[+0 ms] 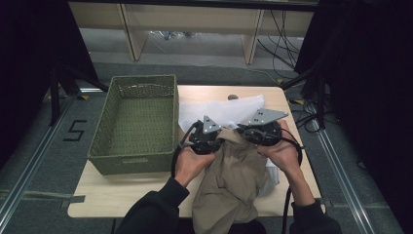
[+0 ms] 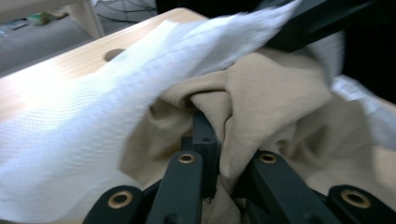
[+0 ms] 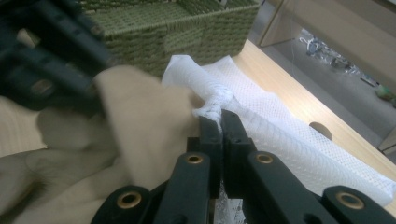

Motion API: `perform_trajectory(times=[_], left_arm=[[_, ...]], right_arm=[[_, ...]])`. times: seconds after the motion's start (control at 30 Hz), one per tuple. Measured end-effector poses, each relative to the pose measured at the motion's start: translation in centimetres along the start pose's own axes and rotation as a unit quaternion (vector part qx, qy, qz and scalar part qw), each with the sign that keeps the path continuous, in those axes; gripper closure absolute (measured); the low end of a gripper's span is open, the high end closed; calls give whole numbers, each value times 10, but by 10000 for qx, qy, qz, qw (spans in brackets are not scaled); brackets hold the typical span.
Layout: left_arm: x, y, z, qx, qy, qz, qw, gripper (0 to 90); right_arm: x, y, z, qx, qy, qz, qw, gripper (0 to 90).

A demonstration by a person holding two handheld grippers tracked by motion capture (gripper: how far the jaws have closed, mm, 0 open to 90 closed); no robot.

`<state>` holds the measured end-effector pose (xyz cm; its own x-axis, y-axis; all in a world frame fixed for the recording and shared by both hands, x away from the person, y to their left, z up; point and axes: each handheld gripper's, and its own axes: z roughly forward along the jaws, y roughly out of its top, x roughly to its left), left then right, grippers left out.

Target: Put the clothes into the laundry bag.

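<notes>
A beige garment (image 1: 229,180) hangs bunched between my two grippers and drapes over the table's front edge. My left gripper (image 1: 210,137) is shut on a fold of it, and the beige garment (image 2: 261,98) wraps over the jaw tips of the left gripper (image 2: 208,122). Behind it a white mesh cloth (image 1: 219,109) lies on the table. My right gripper (image 1: 259,131) is shut, with a twisted bunch of the white mesh cloth (image 3: 212,105) pinched at the tips of the right gripper (image 3: 219,117). The beige garment (image 3: 140,116) rests against its left jaw.
A green woven basket (image 1: 131,163) stands at the table's left, with nothing inside. The wooden table (image 1: 122,195) has bare room in front of the basket. A round hole (image 1: 233,97) marks the far edge. Cables and shelf legs lie on the floor beyond.
</notes>
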<state>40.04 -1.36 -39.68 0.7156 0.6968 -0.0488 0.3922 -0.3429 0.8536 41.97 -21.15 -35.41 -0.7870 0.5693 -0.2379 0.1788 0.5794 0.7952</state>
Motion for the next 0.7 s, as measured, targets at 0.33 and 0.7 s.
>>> perform_trajectory(times=[0.33, 0.7], left_arm=[[-51, -49, 59, 775, -465, 735, 9932, 821], [-12, -40, 23, 358, -568, -118, 9977, 419]], right_arm=[[-1, -9, 12, 235, 148, 74, 9996, 898], [-6, -18, 11, 291, 178, 112, 9994, 898]])
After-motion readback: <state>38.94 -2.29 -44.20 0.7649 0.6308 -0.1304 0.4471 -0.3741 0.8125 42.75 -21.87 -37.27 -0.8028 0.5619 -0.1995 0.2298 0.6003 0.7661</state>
